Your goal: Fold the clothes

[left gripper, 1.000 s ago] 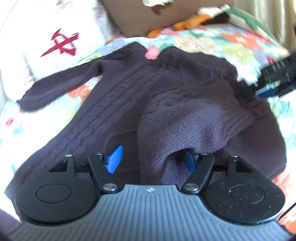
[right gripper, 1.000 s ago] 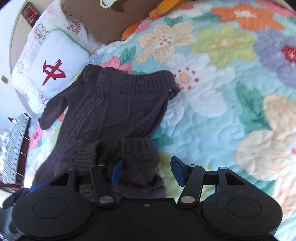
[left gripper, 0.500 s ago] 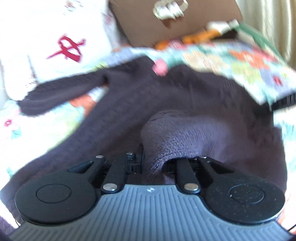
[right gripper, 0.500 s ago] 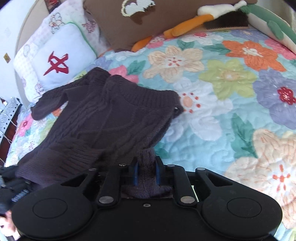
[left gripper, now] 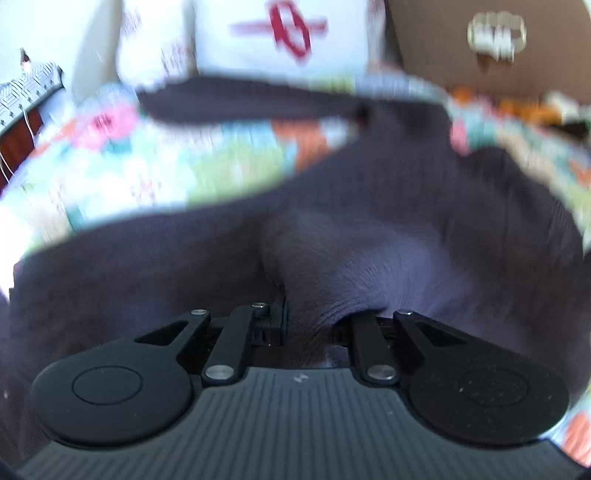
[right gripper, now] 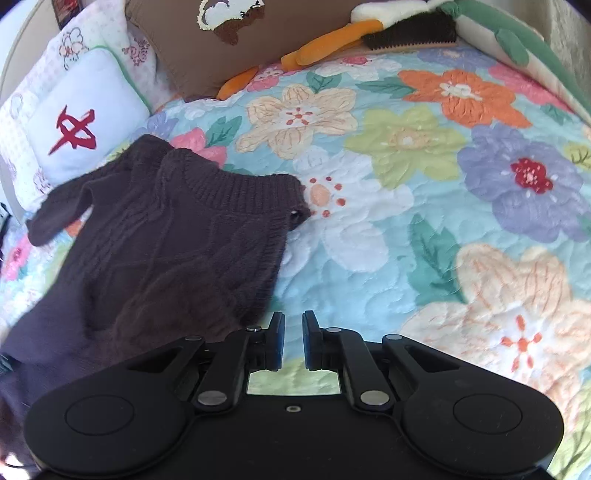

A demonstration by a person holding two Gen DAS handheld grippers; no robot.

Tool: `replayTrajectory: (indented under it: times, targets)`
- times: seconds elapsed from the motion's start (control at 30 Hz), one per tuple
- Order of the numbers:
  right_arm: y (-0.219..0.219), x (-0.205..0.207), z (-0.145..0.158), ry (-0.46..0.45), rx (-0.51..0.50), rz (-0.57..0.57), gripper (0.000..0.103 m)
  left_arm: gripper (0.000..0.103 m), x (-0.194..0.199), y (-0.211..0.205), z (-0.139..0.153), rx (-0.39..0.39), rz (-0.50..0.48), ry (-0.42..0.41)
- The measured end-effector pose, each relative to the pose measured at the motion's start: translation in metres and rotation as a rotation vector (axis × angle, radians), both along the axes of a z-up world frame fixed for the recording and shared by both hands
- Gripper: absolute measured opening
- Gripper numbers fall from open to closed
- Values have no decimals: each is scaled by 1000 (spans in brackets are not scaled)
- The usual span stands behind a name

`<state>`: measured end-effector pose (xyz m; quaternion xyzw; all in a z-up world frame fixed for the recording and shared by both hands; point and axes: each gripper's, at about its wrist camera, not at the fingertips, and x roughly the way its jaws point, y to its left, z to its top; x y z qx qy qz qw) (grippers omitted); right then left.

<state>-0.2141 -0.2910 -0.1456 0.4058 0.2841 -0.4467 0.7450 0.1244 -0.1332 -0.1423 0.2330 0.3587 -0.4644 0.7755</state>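
Observation:
A dark purple cable-knit sweater (right gripper: 177,236) lies on the floral quilt (right gripper: 406,229), with one sleeve stretched out towards the pillows at the left. My left gripper (left gripper: 314,325) is shut on a bunched fold of the sweater (left gripper: 351,266); the view is blurred. My right gripper (right gripper: 293,338) is nearly shut and empty, with a narrow gap between its blue pads. It hovers over the quilt just right of the sweater's edge.
A white pillow with a red character (right gripper: 77,129) and a brown cushion (right gripper: 221,33) stand at the head of the bed. An orange and green plush toy (right gripper: 369,33) lies at the back right. Open quilt spreads to the right of the sweater.
Both grippers closed on the sweater. The right gripper then let the cuff go and now stands empty over the quilt. The left gripper kept its fold and swung left.

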Motion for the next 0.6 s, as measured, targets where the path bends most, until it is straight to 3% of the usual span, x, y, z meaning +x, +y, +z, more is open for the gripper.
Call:
replayTrajectory:
  times: [0.13, 0.2, 0.27, 0.43, 0.5, 0.57, 0.6]
  targets:
    - [4, 5, -3, -82, 64, 38, 31, 12, -9, 3, 7, -43, -37, -80]
    - [7, 10, -6, -104, 98, 64, 48, 13, -7, 6, 17, -83, -21, -93]
    - [10, 17, -9, -114, 131, 98, 54, 16, -2, 11, 24, -117, 20, -87]
    - [15, 39, -13, -107, 125, 163, 58, 19, -8, 18, 11, -33, 26, -117]
    - [14, 43, -17, -121, 128, 155, 62, 26, -9, 21, 5, -5, 39, -101]
    - [11, 48, -22, -111, 118, 154, 65, 48, -7, 23, 4, 7, 56, -88]
    - [10, 55, -25, -81, 105, 185, 66, 50, -6, 23, 4, 6, 66, -91]
